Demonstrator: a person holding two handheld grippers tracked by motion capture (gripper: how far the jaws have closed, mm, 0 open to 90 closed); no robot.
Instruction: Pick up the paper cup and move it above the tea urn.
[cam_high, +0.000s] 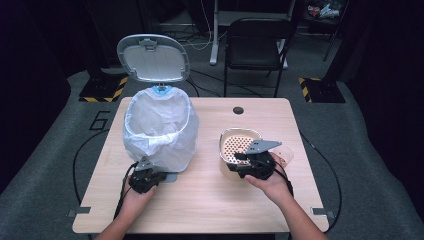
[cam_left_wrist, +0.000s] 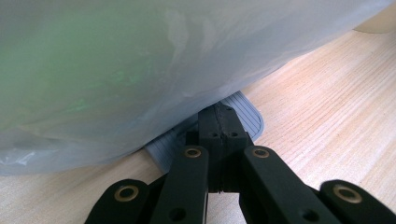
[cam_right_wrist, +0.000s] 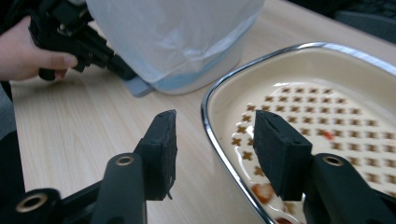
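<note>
High view: pedal bin (cam_high: 159, 131), lid up, white liner (cam_high: 150, 120) draped over rim, contents not visible. Left gripper (cam_high: 150, 176) at the pedal, probably holding the lid open.

Left gripper view: jaws together, pressing grey pedal (cam_left_wrist: 247, 114).

Right gripper view: jaws apart, straddling near rim of perforated tray (cam_right_wrist: 299, 116); few reddish scraps inside.

The left gripper (cam_left_wrist: 219, 119) — jaws pressed together — rests on a grey ribbed pedal (cam_left_wrist: 247, 116) under the white bag (cam_left_wrist: 140, 60).
</note>
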